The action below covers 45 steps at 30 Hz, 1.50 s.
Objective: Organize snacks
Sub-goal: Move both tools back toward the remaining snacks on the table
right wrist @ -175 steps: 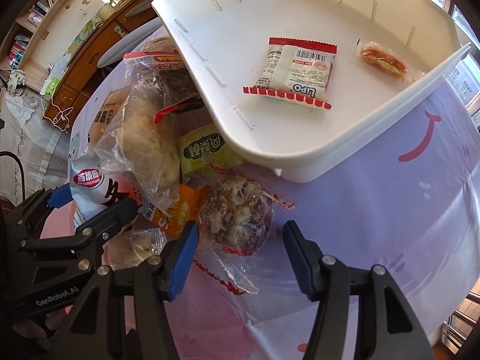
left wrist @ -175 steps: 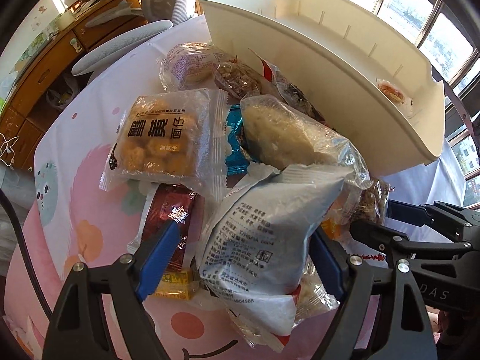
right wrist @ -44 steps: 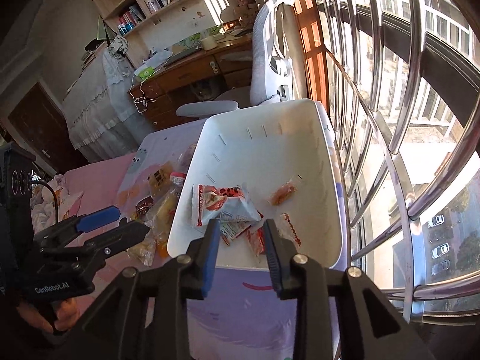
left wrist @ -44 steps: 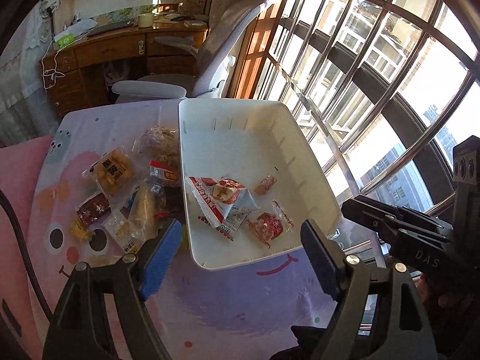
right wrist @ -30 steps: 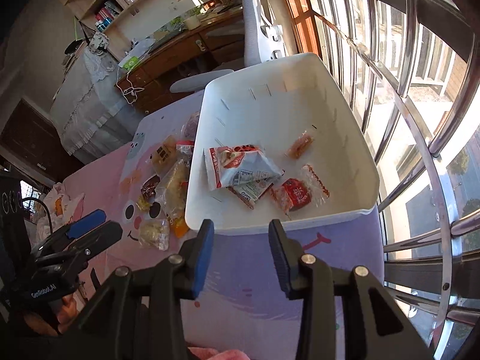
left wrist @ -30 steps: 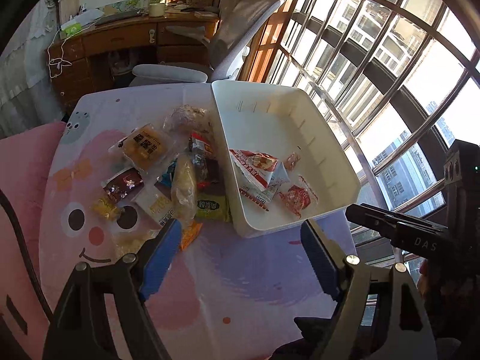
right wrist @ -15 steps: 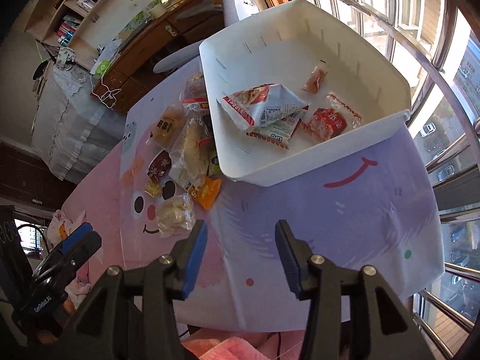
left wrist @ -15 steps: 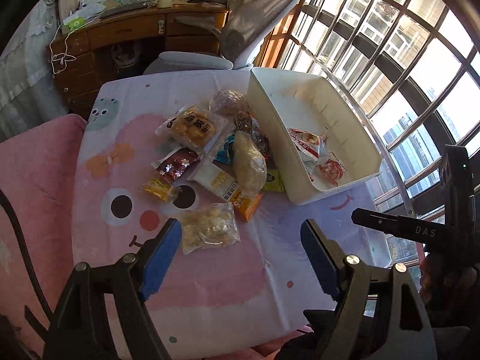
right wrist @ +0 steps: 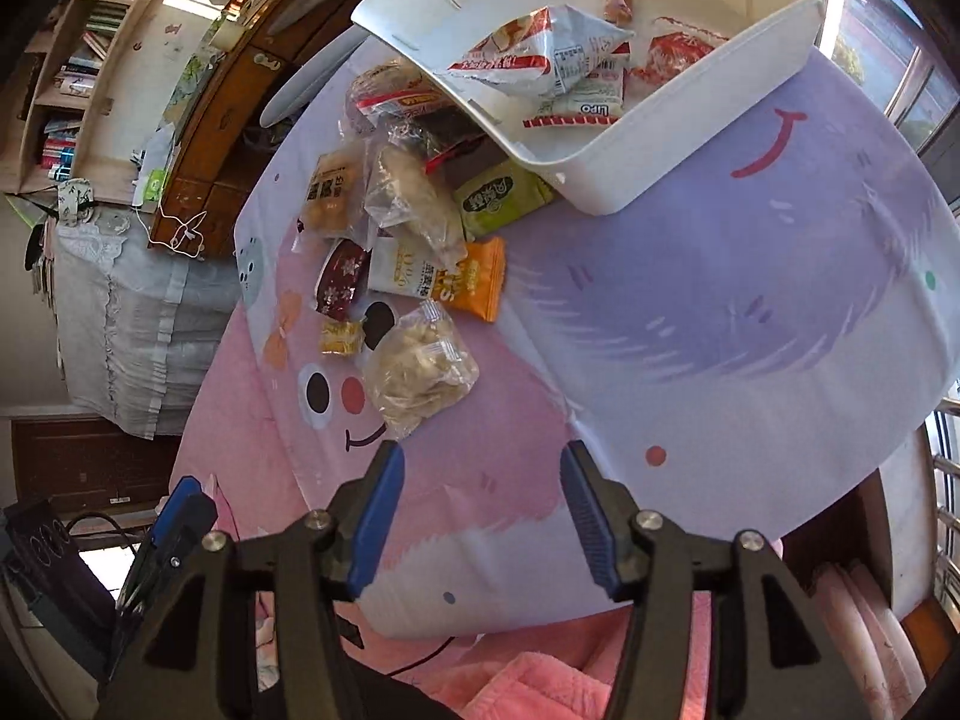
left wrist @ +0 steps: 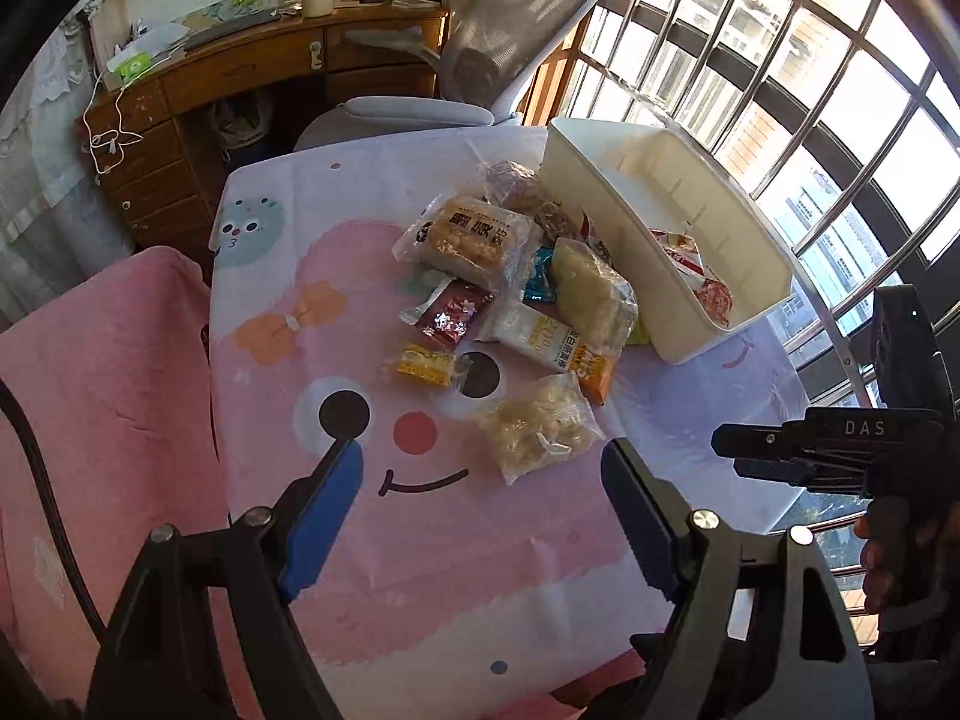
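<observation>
- Both grippers had drawn back from the white bin (right wrist: pixel 708 114) to the near edge of the surface (right wrist: pixel 750 312).
- Left gripper (left wrist: pixel 483 495) and right gripper (right wrist: pixel 480 495): jaws released, empty.
- Several snacks lay in the bin; a loose pile (left wrist: pixel 510 300) lay beside it, so sorting appeared unfinished.
- Nearest: clear puff bag (left wrist: pixel 540 426).

Both views look down from well above the table. The left wrist view faces the pink cloth (left wrist: pixel 420 540) straight on, snack pile (left wrist: pixel 510 300) at frame centre, white bin (left wrist: pixel 606 192) upper right, desk and window beyond. The right wrist view is rolled sideways, with the same pile (right wrist: pixel 408 228) upper left and bin (right wrist: pixel 660 138) top centre.
</observation>
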Motion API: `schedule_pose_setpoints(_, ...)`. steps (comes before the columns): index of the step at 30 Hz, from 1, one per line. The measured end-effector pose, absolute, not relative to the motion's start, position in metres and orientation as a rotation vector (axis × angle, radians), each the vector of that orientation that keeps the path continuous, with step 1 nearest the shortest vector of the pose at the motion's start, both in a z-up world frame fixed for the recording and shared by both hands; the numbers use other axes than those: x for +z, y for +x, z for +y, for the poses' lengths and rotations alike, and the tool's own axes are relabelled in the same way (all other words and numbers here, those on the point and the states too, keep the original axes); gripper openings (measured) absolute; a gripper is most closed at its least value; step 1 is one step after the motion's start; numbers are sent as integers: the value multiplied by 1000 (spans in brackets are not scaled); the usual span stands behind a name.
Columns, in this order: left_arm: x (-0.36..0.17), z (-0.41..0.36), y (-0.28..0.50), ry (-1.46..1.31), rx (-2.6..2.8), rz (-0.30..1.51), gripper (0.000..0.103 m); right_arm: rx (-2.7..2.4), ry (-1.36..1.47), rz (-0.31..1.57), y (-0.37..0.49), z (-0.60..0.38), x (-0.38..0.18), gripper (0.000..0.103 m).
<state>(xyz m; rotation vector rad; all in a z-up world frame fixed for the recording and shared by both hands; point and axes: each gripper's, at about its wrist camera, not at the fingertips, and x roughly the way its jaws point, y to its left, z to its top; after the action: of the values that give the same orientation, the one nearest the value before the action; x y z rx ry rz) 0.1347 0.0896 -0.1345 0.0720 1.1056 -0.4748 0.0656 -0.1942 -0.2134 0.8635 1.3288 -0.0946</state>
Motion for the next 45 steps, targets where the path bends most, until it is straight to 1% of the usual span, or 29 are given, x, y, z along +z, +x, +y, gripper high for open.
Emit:
schedule_pose_setpoints(3, -135, 97, 145, 80, -488, 1100, 81, -101, 907, 1357, 70, -182, -216, 57)
schedule_pose_setpoints(5, -136, 100, 154, 91, -498, 1095, 81, -119, 943, 1374, 72, -177, -220, 61)
schedule_pose_setpoints(7, -136, 101, 162, 108, -505, 1090, 81, -147, 1006, 1388, 75, -173, -226, 62)
schedule_pose_setpoints(14, -144, 97, 190, 171, -544, 1087, 83, -268, 1187, 1404, 81, -166, -250, 62)
schedule_pose_setpoints(20, -159, 86, 218, 218, -572, 1104, 84, -419, 1348, 1348, 85, -161, -270, 62)
schedule_pose_setpoints(32, -214, 45, 270, 293, -633, 1180, 85, -643, 1544, 1232, 105, -144, -299, 62)
schedule_pose_setpoints(38, -247, 27, 288, 312, -635, 1226, 85, -711, 1572, 1264, 112, -143, -315, 62)
schedule_pose_setpoints(45, -276, 11, 300, 379, -599, 1223, 85, -725, 1561, 1318, 127, -146, -323, 62)
